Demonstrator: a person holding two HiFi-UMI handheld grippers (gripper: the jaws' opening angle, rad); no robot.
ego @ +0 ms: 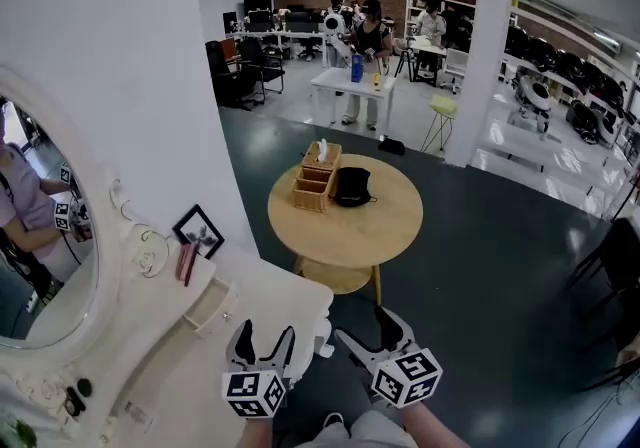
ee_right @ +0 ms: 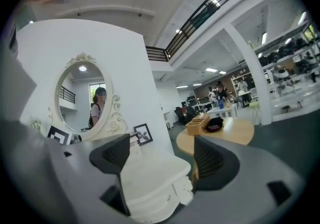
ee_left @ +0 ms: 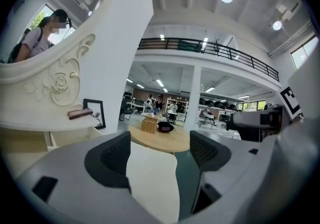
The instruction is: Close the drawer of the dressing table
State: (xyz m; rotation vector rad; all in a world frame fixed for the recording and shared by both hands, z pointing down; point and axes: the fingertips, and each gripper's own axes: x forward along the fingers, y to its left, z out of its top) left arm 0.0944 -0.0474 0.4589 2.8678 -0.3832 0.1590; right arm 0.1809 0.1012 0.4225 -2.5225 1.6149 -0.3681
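The white dressing table (ego: 275, 288) stands at the left with an oval mirror (ego: 45, 266). A small drawer (ego: 210, 306) under its raised shelf is pulled out; in the left gripper view the same drawer (ee_left: 70, 136) shows at the left. My left gripper (ego: 265, 336) hovers over the tabletop's near end, to the right of the drawer, open and empty (ee_left: 160, 150). My right gripper (ego: 365, 328) is open just off the table's right edge, with nothing between its jaws (ee_right: 162, 155). Neither touches the drawer.
A framed picture (ego: 199, 229) and a brownish case (ego: 187, 261) rest on the raised shelf. Beyond stands a round wooden table (ego: 390, 236) with a wicker organiser (ego: 316, 179) and a black bag (ego: 352, 186). People work at desks far behind.
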